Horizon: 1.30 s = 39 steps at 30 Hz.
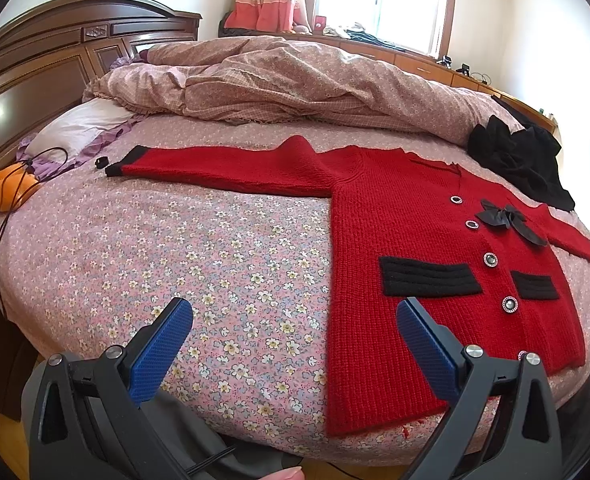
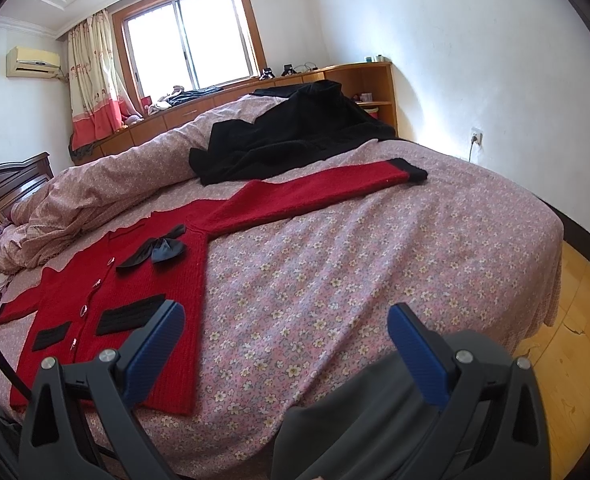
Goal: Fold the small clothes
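On the flowered bed (image 1: 215,264), a red cardigan (image 1: 435,280) lies flat, face up, sleeves spread, hem at the near edge.

Over that near edge the left gripper (image 1: 295,344) hangs with its blue pads wide apart and nothing between them; the cardigan's body lies just right of its gap, the right-hand pad over the knit. Seen from the right wrist, the right gripper (image 2: 287,344) is equally wide and empty, with the cardigan (image 2: 107,300) to its left, under the left-hand pad. A black garment (image 2: 295,136) lies at the far edge, touching one sleeve.
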Available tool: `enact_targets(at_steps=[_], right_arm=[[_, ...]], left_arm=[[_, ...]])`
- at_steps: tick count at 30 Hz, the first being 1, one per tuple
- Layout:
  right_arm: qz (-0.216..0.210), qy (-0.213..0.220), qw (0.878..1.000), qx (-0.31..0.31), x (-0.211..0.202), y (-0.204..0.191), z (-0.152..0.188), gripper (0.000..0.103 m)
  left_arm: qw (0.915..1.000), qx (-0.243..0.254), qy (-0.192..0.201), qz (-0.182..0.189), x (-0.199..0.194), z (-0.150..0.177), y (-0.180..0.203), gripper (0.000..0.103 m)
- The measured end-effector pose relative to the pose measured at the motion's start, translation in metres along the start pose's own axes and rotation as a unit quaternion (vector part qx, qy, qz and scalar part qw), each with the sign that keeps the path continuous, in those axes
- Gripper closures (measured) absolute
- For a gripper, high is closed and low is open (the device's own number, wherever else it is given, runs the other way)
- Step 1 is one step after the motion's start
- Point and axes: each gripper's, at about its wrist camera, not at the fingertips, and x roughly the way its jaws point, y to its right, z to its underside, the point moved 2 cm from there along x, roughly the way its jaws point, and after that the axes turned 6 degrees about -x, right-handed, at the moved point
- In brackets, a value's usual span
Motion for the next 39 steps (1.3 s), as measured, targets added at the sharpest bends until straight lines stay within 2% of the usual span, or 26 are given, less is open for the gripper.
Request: enact_targets(at_steps=[2, 5, 8, 13, 16, 18, 20, 22, 25, 27, 28, 30, 34, 36, 38, 39], right_arm=[[-0.002, -0.004, 1.000, 0.004, 0.002, 0.001, -0.001, 0.000], [-0.014, -0.013, 1.000, 0.017, 0.005, 0.006, -0.003, 0.000], [-0.039, -0.019, 0.998, 0.049, 0.011, 0.013, -0.006, 0.000], [-0.052, -0.023, 0.992, 0.110, 0.034, 0.031, -0.016, 0.000], [-0.063, -0.039, 0.988, 0.132, 0.050, 0.030, -0.015, 0.000], [-0.069, -0.046, 0.990, 0.117, 0.056, 0.018, -0.015, 0.000], [-0.078, -0.046, 0.992, 0.093, 0.061, -0.002, -0.018, 0.000], [-0.097, -0.044, 0.992, 0.067, 0.066, -0.027, -0.022, 0.000], [-0.132, -0.042, 0.990, 0.013, 0.079, -0.084, -0.032, 0.000], [-0.154, -0.045, 0.987, -0.020, 0.090, -0.128, -0.035, 0.000], [-0.162, -0.048, 0.985, -0.031, 0.094, -0.144, -0.035, 0.000], [-0.184, -0.055, 0.980, -0.054, 0.103, -0.181, -0.030, 0.000], [-0.229, -0.047, 0.970, -0.070, 0.114, -0.240, -0.037, 0.000], [-0.258, -0.048, 0.962, -0.075, 0.122, -0.277, -0.044, 0.000], [-0.292, -0.050, 0.952, -0.078, 0.128, -0.316, -0.049, 0.000], [-0.306, -0.051, 0.947, -0.079, 0.129, -0.333, -0.050, 0.000]], left_arm=[[1.0000, -0.007, -0.002, 0.000, 0.001, -0.002, -0.001, 0.004], [0.9988, -0.044, -0.006, 0.019, 0.001, -0.014, -0.014, 0.004], [0.9966, -0.081, 0.005, 0.010, 0.009, -0.039, -0.033, 0.004], [0.9932, -0.115, -0.022, 0.003, 0.051, -0.088, -0.068, 0.004], [0.9864, -0.161, -0.029, -0.010, 0.078, -0.114, -0.101, 0.004], [0.9783, -0.204, -0.030, -0.016, 0.097, -0.126, -0.129, 0.005], [0.9648, -0.260, -0.039, -0.007, 0.122, -0.135, -0.163, 0.005], [0.9557, -0.290, -0.046, -0.010, 0.138, -0.138, -0.185, 0.007], [0.9442, -0.325, -0.051, -0.022, 0.160, -0.144, -0.217, 0.007], [0.9330, -0.357, -0.043, -0.023, 0.174, -0.146, -0.243, 0.007], [0.9244, -0.378, -0.045, -0.029, 0.182, -0.145, -0.258, 0.007], [0.9129, -0.406, -0.036, -0.013, 0.191, -0.146, -0.278, 0.008], [0.9105, -0.413, 0.001, -0.004, 0.199, -0.154, -0.294, 0.008], [0.9151, -0.403, 0.011, -0.011, 0.200, -0.154, -0.291, 0.008], [0.9235, -0.383, 0.012, -0.021, 0.204, -0.156, -0.286, 0.008], [0.9248, -0.379, 0.012, -0.024, 0.206, -0.159, -0.284, 0.011]])
